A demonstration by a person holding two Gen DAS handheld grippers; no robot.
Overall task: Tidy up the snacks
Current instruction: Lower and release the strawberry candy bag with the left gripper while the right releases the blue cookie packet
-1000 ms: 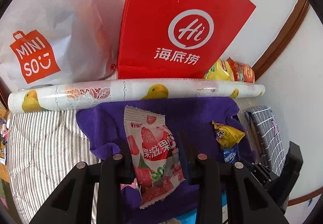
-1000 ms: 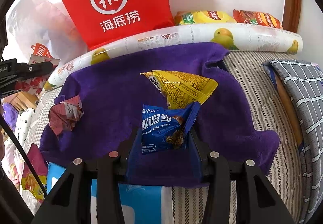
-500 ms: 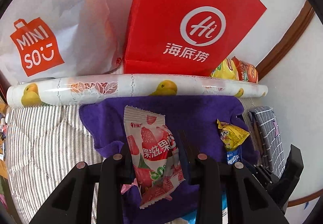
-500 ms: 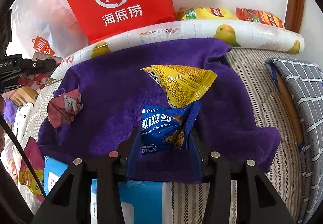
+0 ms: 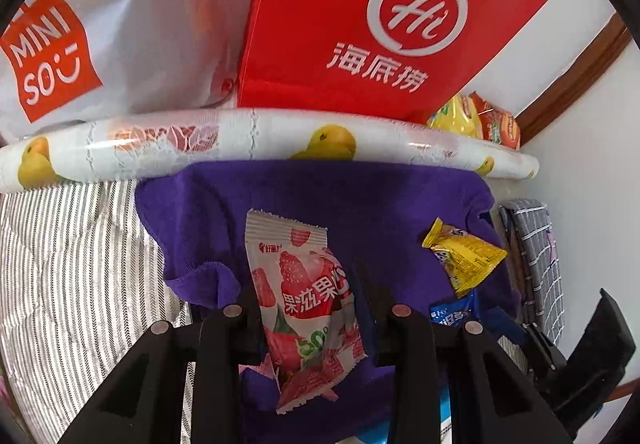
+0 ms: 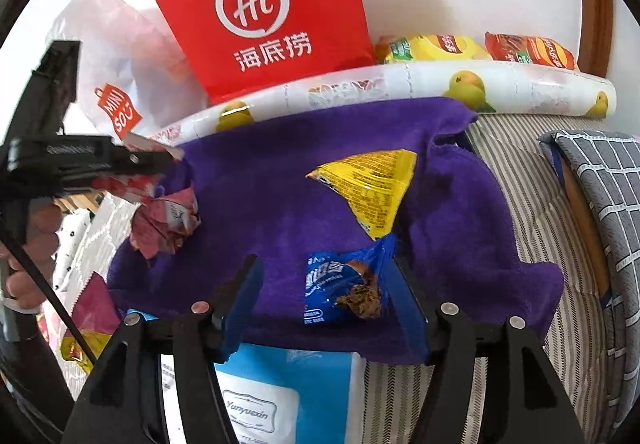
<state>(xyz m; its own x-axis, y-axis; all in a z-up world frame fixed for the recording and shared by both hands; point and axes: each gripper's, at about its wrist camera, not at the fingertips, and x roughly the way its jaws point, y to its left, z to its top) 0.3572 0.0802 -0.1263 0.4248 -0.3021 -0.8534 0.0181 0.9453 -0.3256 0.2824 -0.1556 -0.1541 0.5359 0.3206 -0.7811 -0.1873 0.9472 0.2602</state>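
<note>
We see the left hand-held gripper (image 5: pixel 306 308) clamped on a white and red strawberry-print snack packet (image 5: pixel 306 296), which hangs between its fingers above a rumpled purple fleece cloth (image 5: pixel 340 195). In the right wrist view that same packet (image 6: pixel 166 219) shows crumpled at the left edge of the cloth (image 6: pixel 280 171).

The right hand-held gripper (image 6: pixel 326 296) stands with its fingers apart. A blue chocolate chip cookie packet (image 6: pixel 342 294) lies on the cloth between them, close to the right finger; we cannot tell whether it touches. Just beyond it, touching its far corner, lies a yellow triangular snack packet (image 6: pixel 370 189).

The cloth covers a striped bed quilt (image 6: pixel 528 203). Along its far edge runs a white roll printed with yellow fruit (image 6: pixel 440 85). Behind the roll stand a red paper bag with a white "Hi" logo (image 6: pixel 260 11) and, to its left, a white plastic Miniso bag (image 6: pixel 120 59). To its right lie a yellow chip bag (image 6: pixel 432 47) and an orange-red chip bag (image 6: pixel 528 49). A grey checked pillow (image 6: pixel 600 179) sits at the right.
</note>
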